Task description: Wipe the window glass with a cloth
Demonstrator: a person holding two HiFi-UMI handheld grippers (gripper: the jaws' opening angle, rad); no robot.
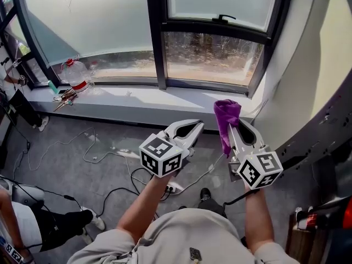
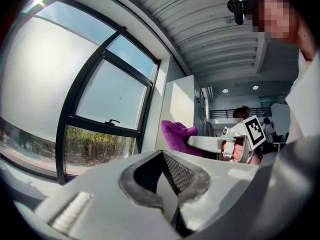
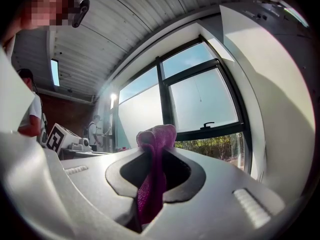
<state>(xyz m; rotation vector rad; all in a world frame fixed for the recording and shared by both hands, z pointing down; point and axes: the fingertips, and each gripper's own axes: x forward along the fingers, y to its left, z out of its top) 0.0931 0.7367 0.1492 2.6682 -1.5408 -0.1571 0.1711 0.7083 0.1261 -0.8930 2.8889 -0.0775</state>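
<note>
A purple cloth [image 1: 226, 121] is pinched in my right gripper [image 1: 233, 122], which is shut on it; the cloth [image 3: 153, 170] bunches above the jaw tips and hangs down between them. My left gripper [image 1: 196, 126] is shut with nothing in it, held beside the right one, just below the window sill [image 1: 148, 99]. The window glass [image 1: 212, 51] lies ahead, a lower pane under a dark frame with a handle [image 1: 224, 18]; the lower pane [image 2: 95, 146] shows again in the left gripper view and the glass [image 3: 207, 101] in the right gripper view. The purple cloth [image 2: 176, 136] appears to the right in the left gripper view.
A plastic bottle with a red label [image 1: 77, 76] and small items [image 1: 65, 97] sit at the sill's left end. Cables and a power strip [image 1: 132, 155] lie on the grey floor. A white wall [image 1: 308, 65] stands close on the right. A seated person's legs [image 1: 49, 219] are at lower left.
</note>
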